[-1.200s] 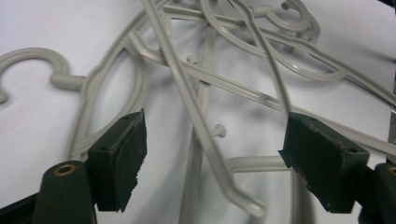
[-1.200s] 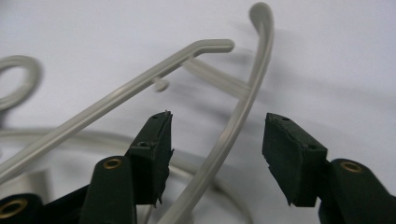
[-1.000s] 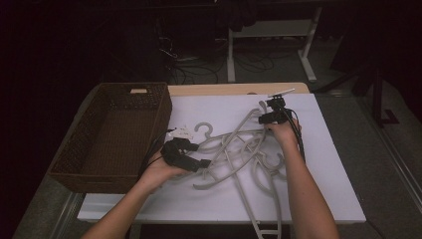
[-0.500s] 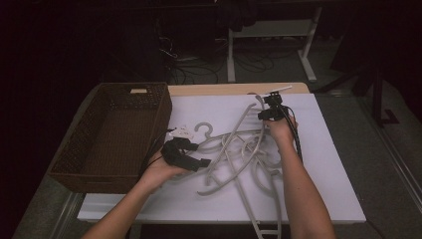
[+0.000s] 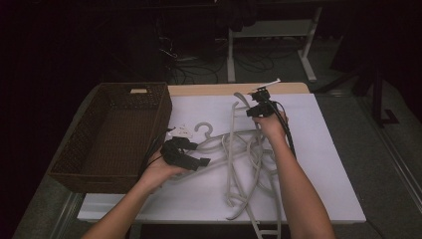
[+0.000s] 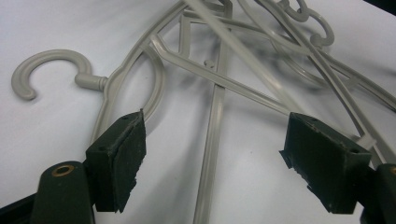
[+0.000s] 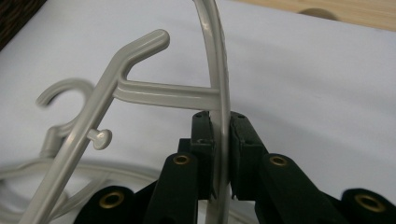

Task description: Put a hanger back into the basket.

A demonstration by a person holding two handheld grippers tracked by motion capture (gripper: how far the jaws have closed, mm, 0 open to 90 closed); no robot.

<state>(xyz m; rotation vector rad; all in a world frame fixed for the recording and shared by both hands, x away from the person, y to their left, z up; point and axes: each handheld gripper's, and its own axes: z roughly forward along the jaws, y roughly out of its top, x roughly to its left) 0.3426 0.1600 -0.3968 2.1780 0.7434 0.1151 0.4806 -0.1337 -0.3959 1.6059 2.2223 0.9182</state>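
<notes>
Lifted higher — hanger [image 7: 219, 88] clamped between right gripper [image 5: 257, 110] fingers [image 7: 201, 140]; seemingly tangled.

The high view is dim, the room black beyond the lit white table [image 5: 318, 164]. Both gripper views are bright and soft-shadowed, the right one blurred toward 8 o'clock.

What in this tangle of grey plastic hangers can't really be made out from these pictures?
- High view: the pile of grey plastic hangers overlaps too much to count.
- High view: the hangers' lower ends run past the bottom edge.
- Right gripper view: the right gripper pinches one hanger arm; its hook is blurred.
- High view: the small white item beside the brown wicker basket is too small to identify.
</notes>
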